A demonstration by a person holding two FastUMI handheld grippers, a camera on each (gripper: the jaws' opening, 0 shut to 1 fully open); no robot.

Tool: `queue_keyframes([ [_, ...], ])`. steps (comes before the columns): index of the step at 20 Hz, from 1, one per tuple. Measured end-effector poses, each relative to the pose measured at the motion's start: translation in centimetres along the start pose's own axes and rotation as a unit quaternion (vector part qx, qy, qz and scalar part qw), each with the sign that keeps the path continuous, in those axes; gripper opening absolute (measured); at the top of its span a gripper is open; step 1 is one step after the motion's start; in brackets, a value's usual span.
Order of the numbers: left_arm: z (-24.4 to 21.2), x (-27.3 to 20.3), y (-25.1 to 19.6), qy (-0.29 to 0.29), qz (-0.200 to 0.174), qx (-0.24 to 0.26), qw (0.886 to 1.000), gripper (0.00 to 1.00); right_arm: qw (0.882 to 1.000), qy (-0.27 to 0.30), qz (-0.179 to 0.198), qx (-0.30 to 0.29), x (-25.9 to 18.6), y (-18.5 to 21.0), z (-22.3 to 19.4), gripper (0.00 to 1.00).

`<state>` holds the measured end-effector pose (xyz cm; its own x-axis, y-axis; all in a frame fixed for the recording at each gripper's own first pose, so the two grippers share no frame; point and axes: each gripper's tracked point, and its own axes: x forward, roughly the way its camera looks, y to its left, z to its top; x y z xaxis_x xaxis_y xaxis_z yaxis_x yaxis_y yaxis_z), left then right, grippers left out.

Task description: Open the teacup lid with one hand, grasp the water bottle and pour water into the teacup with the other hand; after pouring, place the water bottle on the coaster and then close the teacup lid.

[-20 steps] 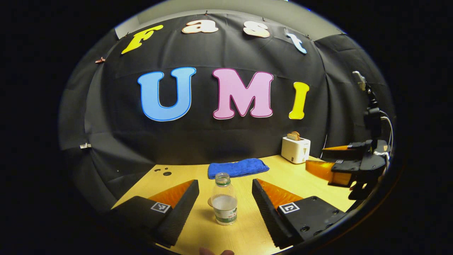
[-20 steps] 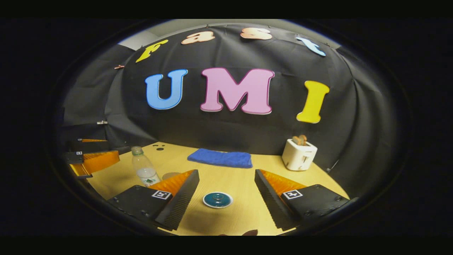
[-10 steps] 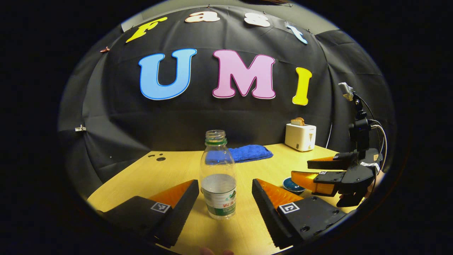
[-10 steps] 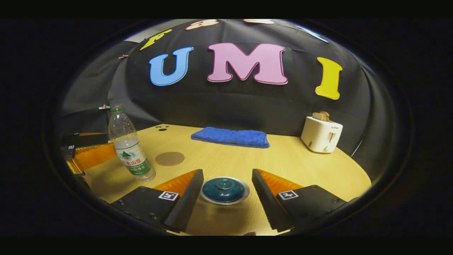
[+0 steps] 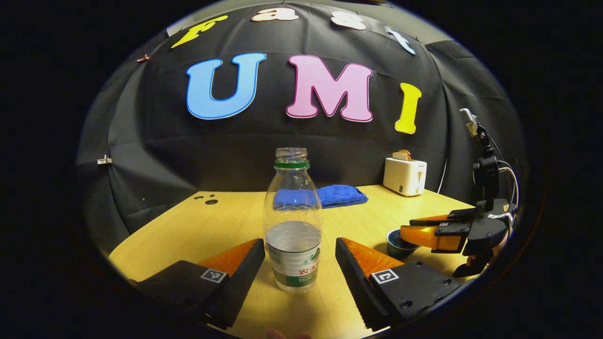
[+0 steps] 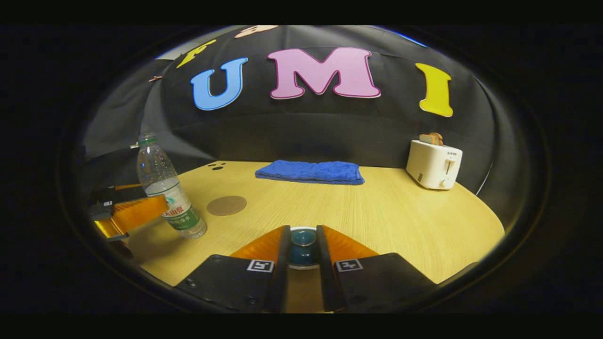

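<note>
A clear, uncapped water bottle (image 5: 293, 226), part full, stands upright on the wooden table between the fingers of my left gripper (image 5: 300, 252). That gripper is open and does not touch the bottle. In the right gripper view the same bottle (image 6: 166, 188) stands at the left, with one left finger (image 6: 134, 213) beside it. A round brown coaster (image 6: 226, 205) lies bare just right of it. My right gripper (image 6: 303, 230) has its fingers pressed on the knob of the dark blue teacup lid (image 6: 303, 246). In the left gripper view the right gripper (image 5: 407, 227) sits over the teacup (image 5: 395, 244).
A folded blue towel (image 6: 311, 171) lies at the back of the table (image 6: 400, 221). A white toaster (image 6: 434, 163) with toast in it stands at the back right. Small holes mark the table's far left corner.
The right gripper came down and shut on the lid's knob, having stood open around it. The left gripper moved closer, so the bottle now sits deeper between its open fingers.
</note>
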<state>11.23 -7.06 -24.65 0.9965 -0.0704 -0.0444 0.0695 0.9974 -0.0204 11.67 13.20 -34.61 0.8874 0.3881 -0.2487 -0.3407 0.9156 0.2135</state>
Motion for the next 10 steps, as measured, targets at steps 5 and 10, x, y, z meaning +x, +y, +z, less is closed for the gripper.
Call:
queue_keyframes([
  [5,-0.8,0.9,0.0,0.004,0.005,0.004,1.000,0.95,1.000,-0.014,0.007,-0.007,-0.9,0.0,1.0,0.35],
  [10,-2.3,2.3,0.4,0.024,0.015,-0.004,1.000,0.95,0.999,-0.048,-0.022,0.008,-2.8,-2.7,4.2,0.30],
])
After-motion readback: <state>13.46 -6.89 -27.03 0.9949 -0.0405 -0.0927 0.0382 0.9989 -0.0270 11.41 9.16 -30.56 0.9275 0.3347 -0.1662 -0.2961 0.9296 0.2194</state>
